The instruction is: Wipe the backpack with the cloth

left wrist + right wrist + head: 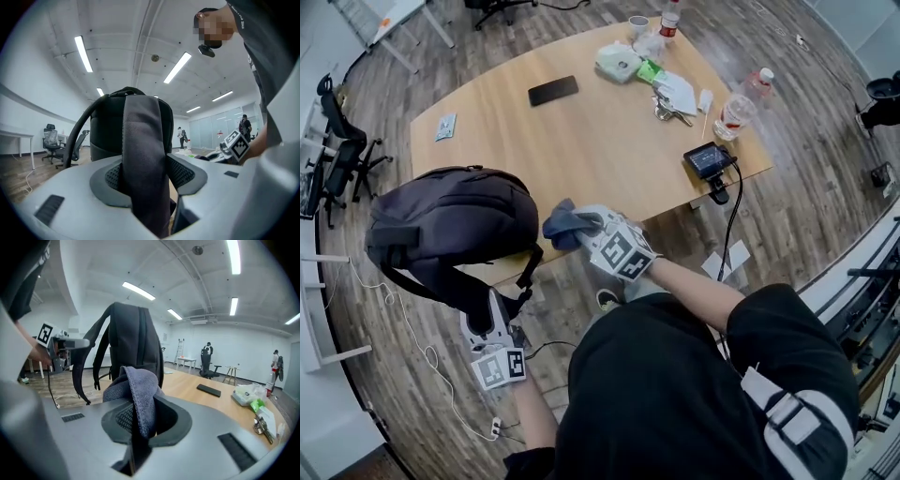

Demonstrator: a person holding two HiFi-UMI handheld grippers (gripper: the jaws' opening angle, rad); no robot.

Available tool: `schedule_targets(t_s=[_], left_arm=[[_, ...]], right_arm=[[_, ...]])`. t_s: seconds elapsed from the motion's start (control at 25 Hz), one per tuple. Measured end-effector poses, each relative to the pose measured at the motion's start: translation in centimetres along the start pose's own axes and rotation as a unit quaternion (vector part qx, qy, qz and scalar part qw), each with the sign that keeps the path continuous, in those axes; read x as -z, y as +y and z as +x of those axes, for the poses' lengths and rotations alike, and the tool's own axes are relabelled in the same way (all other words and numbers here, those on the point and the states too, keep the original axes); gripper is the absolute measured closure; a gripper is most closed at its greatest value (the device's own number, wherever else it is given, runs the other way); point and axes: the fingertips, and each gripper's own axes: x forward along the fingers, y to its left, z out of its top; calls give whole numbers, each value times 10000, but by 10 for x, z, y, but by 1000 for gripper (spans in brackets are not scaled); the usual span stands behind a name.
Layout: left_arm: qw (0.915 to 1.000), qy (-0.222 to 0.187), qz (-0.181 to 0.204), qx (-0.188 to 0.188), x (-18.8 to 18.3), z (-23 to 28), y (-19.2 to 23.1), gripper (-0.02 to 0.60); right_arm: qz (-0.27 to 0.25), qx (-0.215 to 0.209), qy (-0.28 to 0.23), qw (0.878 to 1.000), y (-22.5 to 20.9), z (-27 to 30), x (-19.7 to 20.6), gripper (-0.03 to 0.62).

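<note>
Backpack (450, 220), dark and bulging, sits on the 8 o'clock corner of the wooden table (581, 141), with its straps hanging off the edge toward the person. At its 6 o'clock, the left gripper (492, 307) has a shoulder strap (143, 154) running up between its jaws. The strap fills the gap and appears to touch both pads, so this reads as a hold that steadies the bag, though how firm it is cannot be told. At the bag's 3 o'clock, the right gripper (586, 226) is clamped on a bunched grey-blue cloth (565, 226), which stands up out of the closed jaws as a folded hump.

The wiping looks to be at its start or between strokes. The bag is braced and the cloth is held at its side panel, just beside the fabric. No view settles whether the cloth touches the bag, and the right gripper view suggests a little air between them. The fabric shows no damp streak or cleaned patch, so how much has been wiped cannot be judged. Most of the surface probably remains.

The side of the bag toward 9 o'clock and its underside are out of sight. The head view hides the left jaws beneath the straps, and the person's torso covers the floor at 5 o'clock. The tail of the cloth disappears between the pads.
</note>
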Motion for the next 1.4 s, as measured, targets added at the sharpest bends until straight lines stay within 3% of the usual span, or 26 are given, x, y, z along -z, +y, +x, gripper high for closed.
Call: schedule_targets(t_s=[0.16, 0.4, 0.52, 0.6, 0.64, 0.72, 0.8, 1.04, 1.4], left_arm=[[9990, -81, -32, 443, -11, -11, 2, 354], [9964, -641, -433, 343, -50, -60, 27, 354], [9922, -846, -378, 836, -74, -60, -6, 389], [9892, -825, -494, 1107, -76, -49, -37, 540], [9875, -734, -700, 1210, -71, -40, -53, 563], [9817, -461, -1156, 1438, -52, -18, -89, 563], [9764, -198, -1329, 1691, -32, 3, -125, 565], [9671, 260, -1279, 2186, -10, 20, -172, 565], [9666, 293, -1316, 2180, -5, 23, -168, 565]], right_arm=[[220, 440, -397, 9980, -13, -50, -32, 553], [479, 1084, -890, 9890, -14, -107, -62, 553], [805, 1465, -1283, 9775, -12, -128, -70, 553], [1053, 1656, -1574, 9678, -10, -139, -73, 553], [1239, 1733, -1740, 9614, -9, -143, -74, 553], [1669, 1879, -2062, 9457, -7, -152, -72, 553], [1907, 2012, -2159, 9362, -2, -156, -66, 553], [1941, 2120, -1889, 9390, 27, -153, -42, 553], [1865, 2130, -1805, 9420, 30, -147, -37, 553]])
